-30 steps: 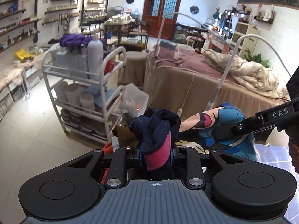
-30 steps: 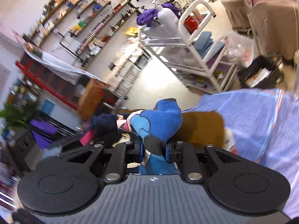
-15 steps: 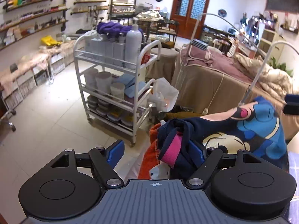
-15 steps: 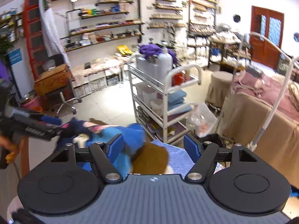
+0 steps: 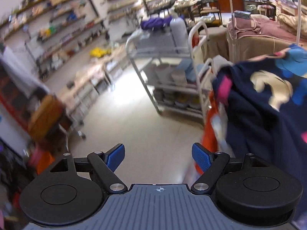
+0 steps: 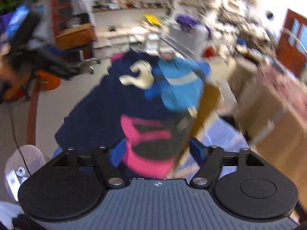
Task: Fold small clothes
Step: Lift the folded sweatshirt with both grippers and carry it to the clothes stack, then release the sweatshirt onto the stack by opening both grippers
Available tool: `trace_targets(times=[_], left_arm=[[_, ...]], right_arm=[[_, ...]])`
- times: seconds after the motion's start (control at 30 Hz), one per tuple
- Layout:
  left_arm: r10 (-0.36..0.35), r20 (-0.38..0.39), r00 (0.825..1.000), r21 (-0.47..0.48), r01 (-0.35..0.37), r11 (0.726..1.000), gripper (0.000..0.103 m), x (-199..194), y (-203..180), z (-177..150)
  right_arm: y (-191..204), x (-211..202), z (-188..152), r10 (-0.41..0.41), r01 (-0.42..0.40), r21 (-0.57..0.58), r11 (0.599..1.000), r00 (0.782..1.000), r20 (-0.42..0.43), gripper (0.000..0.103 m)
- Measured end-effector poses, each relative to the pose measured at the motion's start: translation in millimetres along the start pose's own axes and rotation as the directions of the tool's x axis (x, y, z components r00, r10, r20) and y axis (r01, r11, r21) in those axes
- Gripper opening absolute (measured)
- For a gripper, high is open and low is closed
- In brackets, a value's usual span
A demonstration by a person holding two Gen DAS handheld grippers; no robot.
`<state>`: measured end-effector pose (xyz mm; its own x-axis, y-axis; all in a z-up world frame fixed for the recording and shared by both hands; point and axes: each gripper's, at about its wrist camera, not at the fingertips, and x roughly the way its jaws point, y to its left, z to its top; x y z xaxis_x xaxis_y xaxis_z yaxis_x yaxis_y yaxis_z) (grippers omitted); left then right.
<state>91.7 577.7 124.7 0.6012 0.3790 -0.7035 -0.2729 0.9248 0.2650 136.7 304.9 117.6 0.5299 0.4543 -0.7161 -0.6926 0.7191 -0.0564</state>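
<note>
A second ago both claws pinched the navy garment; now neither does. The left gripper (image 5: 158, 158) stands spread wide, its two blue pads (image 5: 200, 158) bare with only pale floor (image 5: 134, 118) between them. The garment (image 5: 268, 105), one navy piece with pink, cream and blue patches, has slid from the centre of the left wrist view out to three o'clock, clear of the pads and beside an orange cloth (image 5: 210, 118). The white trolley (image 5: 168, 57), which stood at nine o'clock in that view, now sits near one o'clock, one trolley with three shelves.

From the right wrist view, the right gripper (image 6: 159, 152) is still opening its jaws; the garment (image 6: 134, 105) lies slumped at twelve o'clock over a brown cloth (image 6: 207, 103) and blue checked fabric (image 6: 216, 134). Its pink hem (image 6: 151, 153) sags between the two pads; the blur hides whether the left pad touches it, and the right pad stands clear. The other gripper (image 6: 55, 65) blurs past at ten o'clock.
</note>
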Motion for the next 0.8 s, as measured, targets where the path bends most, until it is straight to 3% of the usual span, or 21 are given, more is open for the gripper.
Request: trace_targets(times=[0.03, 0.13, 0.23, 0.4, 0.6, 0.8], left_arm=[[-0.035, -0.008, 0.999, -0.025, 0.034, 0.999, 0.103, -12, 1, -7], [-0.096, -0.051, 0.994, 0.003, 0.096, 0.995, 0.103, -45, -16, -22], [-0.054, -0.082, 0.995, 0.04, 0.057, 0.998, 0.103, -65, -40, -25], [0.014, -0.125, 0.992, 0.034, -0.01, 0.999, 0.103, -74, -60, -7], [-0.054, -0.188, 0.981, -0.002, 0.055, 0.998, 0.103, -71, -58, 1], [-0.029, -0.208, 0.978, 0.026, 0.036, 0.999, 0.103, -67, -64, 1]], right_arm=[[1, -5, -2, -0.022, 0.022, 0.025, 0.999, 1.0, -0.016, 0.092], [6, -18, -5, -0.047, 0.05, 0.065, 0.997, 0.998, -0.051, 0.094], [15, -22, 7, -0.082, 0.083, 0.003, 0.997, 0.993, -0.086, 0.095], [22, -26, 24, -0.124, 0.119, -0.079, 0.99, 0.99, -0.071, 0.101], [23, -21, 39, -0.151, 0.137, -0.131, 0.982, 0.983, -0.105, 0.102], [25, -13, 43, -0.125, 0.104, -0.136, 0.985, 0.98, -0.156, 0.102]])
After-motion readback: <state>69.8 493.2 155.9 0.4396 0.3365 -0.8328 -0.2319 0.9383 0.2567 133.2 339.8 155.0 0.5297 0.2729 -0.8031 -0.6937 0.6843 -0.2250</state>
